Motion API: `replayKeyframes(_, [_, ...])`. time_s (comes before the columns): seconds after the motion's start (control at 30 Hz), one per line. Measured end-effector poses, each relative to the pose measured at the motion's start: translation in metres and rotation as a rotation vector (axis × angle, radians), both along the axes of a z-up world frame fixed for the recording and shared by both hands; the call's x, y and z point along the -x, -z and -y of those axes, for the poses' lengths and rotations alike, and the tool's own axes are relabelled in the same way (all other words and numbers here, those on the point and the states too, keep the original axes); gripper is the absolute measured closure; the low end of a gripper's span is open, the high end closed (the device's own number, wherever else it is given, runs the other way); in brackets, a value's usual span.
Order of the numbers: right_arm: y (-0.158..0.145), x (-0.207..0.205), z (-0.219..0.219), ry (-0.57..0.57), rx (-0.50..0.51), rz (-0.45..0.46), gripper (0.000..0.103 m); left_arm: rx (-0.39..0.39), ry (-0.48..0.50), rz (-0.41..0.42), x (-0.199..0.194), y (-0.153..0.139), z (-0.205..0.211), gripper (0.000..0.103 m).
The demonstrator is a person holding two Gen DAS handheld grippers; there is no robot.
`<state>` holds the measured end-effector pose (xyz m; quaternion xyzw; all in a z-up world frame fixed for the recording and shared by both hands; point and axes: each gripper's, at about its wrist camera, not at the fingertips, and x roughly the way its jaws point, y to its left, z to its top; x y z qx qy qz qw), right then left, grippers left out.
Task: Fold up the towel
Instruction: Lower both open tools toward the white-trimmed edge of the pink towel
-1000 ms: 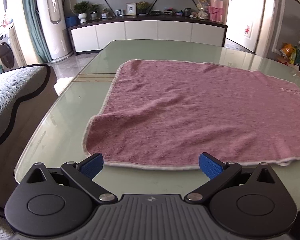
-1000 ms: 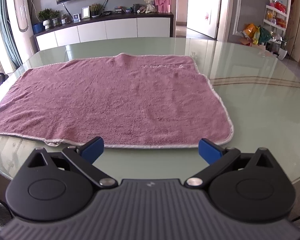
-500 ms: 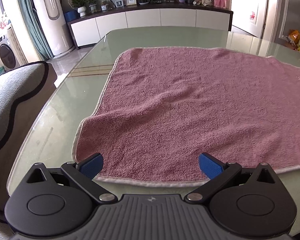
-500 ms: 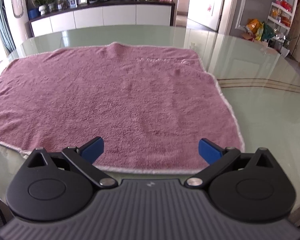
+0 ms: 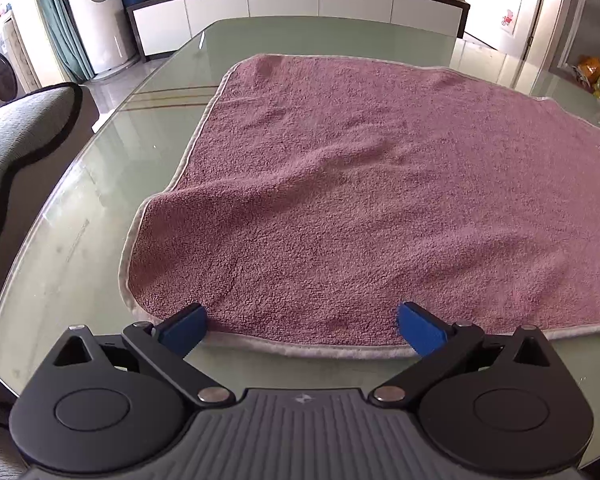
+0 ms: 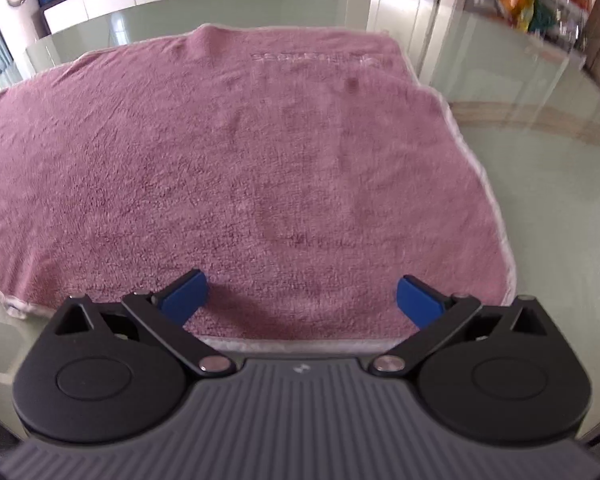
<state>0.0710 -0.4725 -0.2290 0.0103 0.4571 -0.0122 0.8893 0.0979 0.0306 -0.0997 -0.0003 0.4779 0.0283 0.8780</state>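
Glass table [image 5: 100, 208], pink towel [image 5: 380, 200] (flat), near hem between each spread gripper [image 5: 300, 326] [image 6: 300, 300]

Both tongs have been brought forward and lowered over the near hem of the towel [image 5: 360, 184]. The blue tips of the left tongs [image 5: 302, 322], earlier short of the hem above bare bench [image 5: 72, 240], are now seen overlapping it by the near-left corner. The right tongs [image 6: 302, 294] have likewise been carried past the hem, over the pile.
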Motion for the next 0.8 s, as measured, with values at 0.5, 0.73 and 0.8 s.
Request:
replayKeyframes(0.5, [-0.004, 0.029, 0.016, -0.063, 0.004, -0.077, 0.000, 0.008, 0.031, -0.060, 0.005, -0.004, -0.002, 0.000])
replayKeyframes(0.73, [-0.010, 0.047, 0.029, -0.060, 0.002, -0.082, 0.000, 0.008, 0.037, -0.075, 0.004, -0.006, -0.003, 0.000])
replayKeyframes(0.8, [-0.013, 0.050, 0.032, -0.062, 0.004, -0.075, 0.000, -0.001, 0.034, -0.073, 0.002, -0.008, 0.000, 0.001])
